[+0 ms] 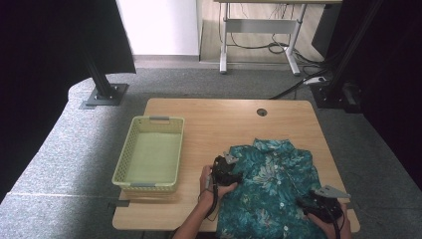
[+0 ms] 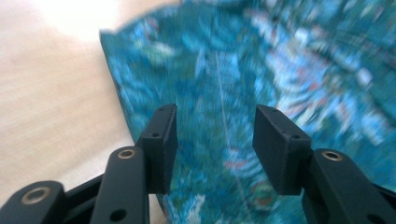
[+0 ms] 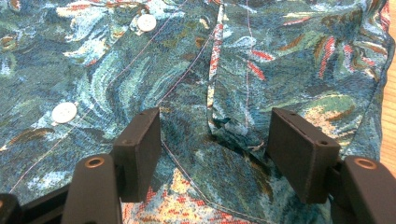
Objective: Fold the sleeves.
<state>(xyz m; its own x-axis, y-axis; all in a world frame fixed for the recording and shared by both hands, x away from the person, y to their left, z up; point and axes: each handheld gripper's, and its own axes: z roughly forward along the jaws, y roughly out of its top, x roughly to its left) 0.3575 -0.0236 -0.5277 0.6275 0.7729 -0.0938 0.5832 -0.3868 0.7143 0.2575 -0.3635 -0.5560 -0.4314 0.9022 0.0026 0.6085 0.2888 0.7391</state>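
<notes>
— Two grippers, one shirt (image 1: 271, 191): where do you have things?

— Your shirt lies buttoned side up at the table's (image 1: 224, 117) near right corner, collar toward the far edge, its hem running off the near edge and cut off by the bottom of the high view. Your left gripper (image 1: 230, 175) sits at the shirt's left edge, fingers (image 2: 161, 144) spread with cloth lying under the gap, not pinched. Your right gripper (image 1: 318, 201) rests low on the shirt near the right edge, fingers (image 3: 140, 149) likewise apart over a fold by the placket.

— Why hold them like that?

— Likely you're set on both sides to fold or lift it flat; the basket (image 1: 175, 149) waits at the left edge, probably as its destination.

— What can't you read?

— Your left gripper view is blurred, so you can't tell from it whether the pads brush the fabric. In the right gripper view a crease hides what lies beneath it. From above, your hands cover much of both grippers, and the shirt's lower part stays out of frame.
</notes>
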